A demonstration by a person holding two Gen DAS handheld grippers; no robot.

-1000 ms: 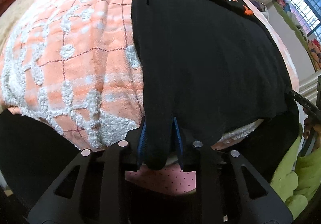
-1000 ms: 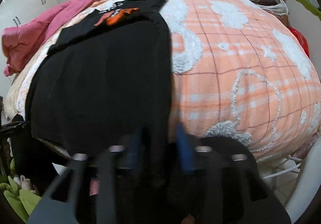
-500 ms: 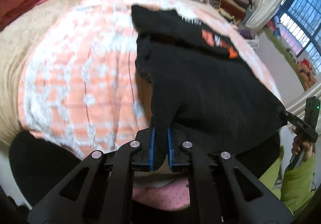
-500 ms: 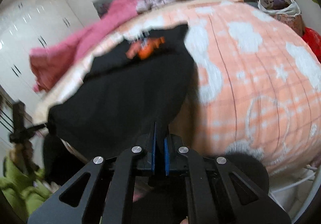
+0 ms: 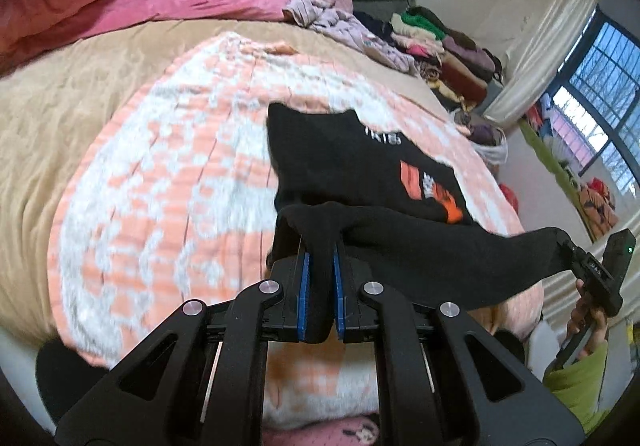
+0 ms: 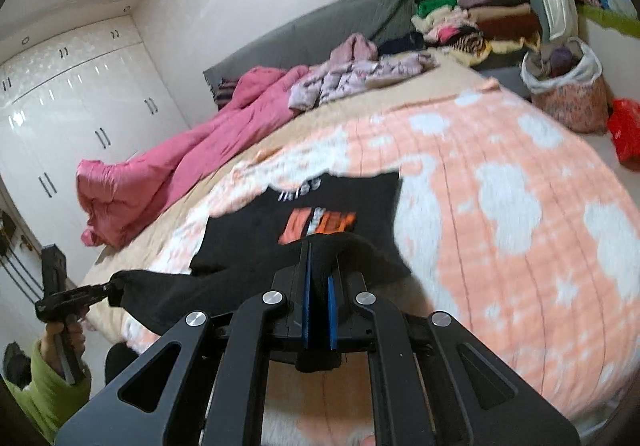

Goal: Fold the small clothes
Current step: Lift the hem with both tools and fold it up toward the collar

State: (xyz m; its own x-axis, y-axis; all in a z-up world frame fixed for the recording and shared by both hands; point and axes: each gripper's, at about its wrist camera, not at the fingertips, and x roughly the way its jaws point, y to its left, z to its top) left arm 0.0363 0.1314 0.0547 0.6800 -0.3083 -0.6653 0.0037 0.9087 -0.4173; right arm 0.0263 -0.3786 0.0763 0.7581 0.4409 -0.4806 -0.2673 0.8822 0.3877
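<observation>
A black T-shirt (image 5: pixel 360 174) with an orange and white print lies on the orange and white blanket (image 5: pixel 168 182); it also shows in the right wrist view (image 6: pixel 320 206). My left gripper (image 5: pixel 319 266) is shut on one corner of its near hem. My right gripper (image 6: pixel 319 282) is shut on the other corner. The hem is lifted off the bed and stretched between the two grippers. The right gripper also shows in the left wrist view (image 5: pixel 576 258), and the left gripper in the right wrist view (image 6: pixel 100 288).
A pink quilt (image 6: pixel 180 158) and a lilac garment (image 6: pixel 352 74) lie at the far side of the bed. Stacked clothes (image 6: pixel 480 18) sit by the window. A filled bag (image 6: pixel 564 90) and a red bag (image 6: pixel 626 134) stand beside the bed.
Both grippers closed on the hem corners and lifted them up and forward over the shirt. The hem left the bed edge and now hangs stretched above the printed chest.
</observation>
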